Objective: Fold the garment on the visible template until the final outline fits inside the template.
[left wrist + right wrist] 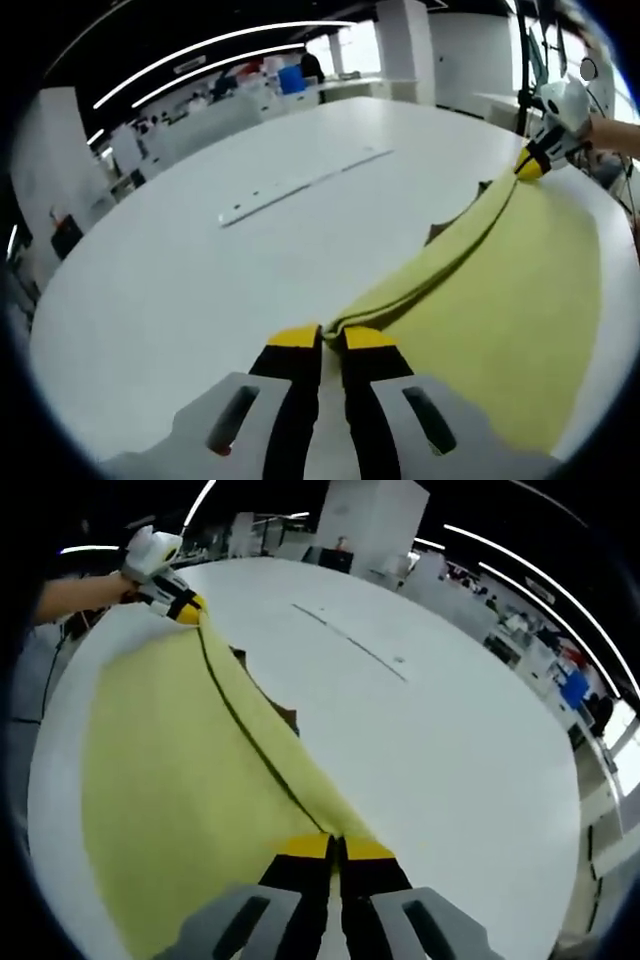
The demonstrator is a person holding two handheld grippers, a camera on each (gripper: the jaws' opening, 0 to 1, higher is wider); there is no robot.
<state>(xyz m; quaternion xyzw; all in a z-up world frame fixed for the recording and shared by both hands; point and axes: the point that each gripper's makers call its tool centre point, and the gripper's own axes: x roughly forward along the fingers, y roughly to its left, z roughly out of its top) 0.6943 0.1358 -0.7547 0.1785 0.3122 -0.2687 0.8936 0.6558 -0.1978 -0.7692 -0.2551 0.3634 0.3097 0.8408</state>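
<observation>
Left gripper view: the left gripper [333, 338] has its jaws pinched tight on one corner of the yellow garment [500, 300], which lies draped across the white table [200, 270]. At the garment's far end, the right gripper [530, 165] clamps the opposite corner. A long grey strip [305, 186] sits on the table beyond the garment, well apart from it.

Garment [520, 300]: yellow cloth, matt, soft, fine weave; folded edge thick and rounded. Table [200, 290]: white, smooth, faint sheen, hard surface. Left gripper [332, 338]: black jaws, yellow tip pads, matt; light grey moulded plastic body. Right gripper [335, 848]: same finish. Strip [300, 186] on table: pale, flat, slightly glossy.
</observation>
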